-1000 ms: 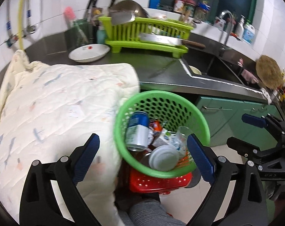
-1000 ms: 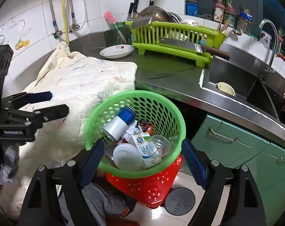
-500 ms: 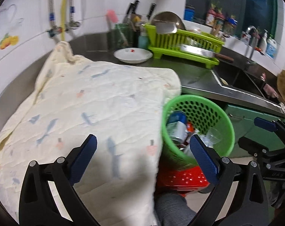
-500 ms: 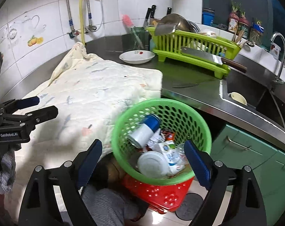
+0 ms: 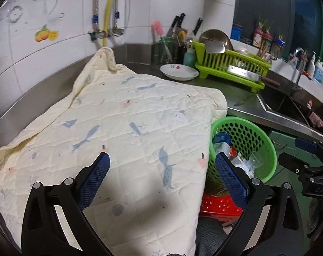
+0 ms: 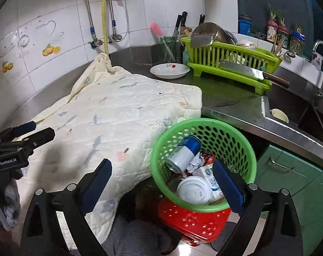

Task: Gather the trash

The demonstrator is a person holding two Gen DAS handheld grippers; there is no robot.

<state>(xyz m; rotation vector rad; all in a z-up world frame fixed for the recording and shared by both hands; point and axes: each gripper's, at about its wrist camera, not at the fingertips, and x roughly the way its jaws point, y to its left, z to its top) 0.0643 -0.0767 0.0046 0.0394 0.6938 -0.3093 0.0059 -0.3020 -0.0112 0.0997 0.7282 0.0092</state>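
Left gripper (image 5: pixel 161 166) jaws wide, empty, over the quilt (image 5: pixel 118 128) at frame centre. Right gripper (image 6: pixel 161 177) jaws opening, nothing gripped. Trash sits in the green basket (image 6: pixel 236 134), lower right of frame: can (image 6: pixel 182 153), white lid (image 6: pixel 193 189).

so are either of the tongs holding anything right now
Nothing is held. The left tongs gape empty over the quilt; the right tongs are opening, empty.

I swung my left gripper (image 5: pixel 161 166) off the green basket (image 5: pixel 266 149) & over the quilted cloth (image 5: pixel 123 117). My right gripper (image 6: pixel 161 179) drifted off-centre too, jaws opening, nothing between them.
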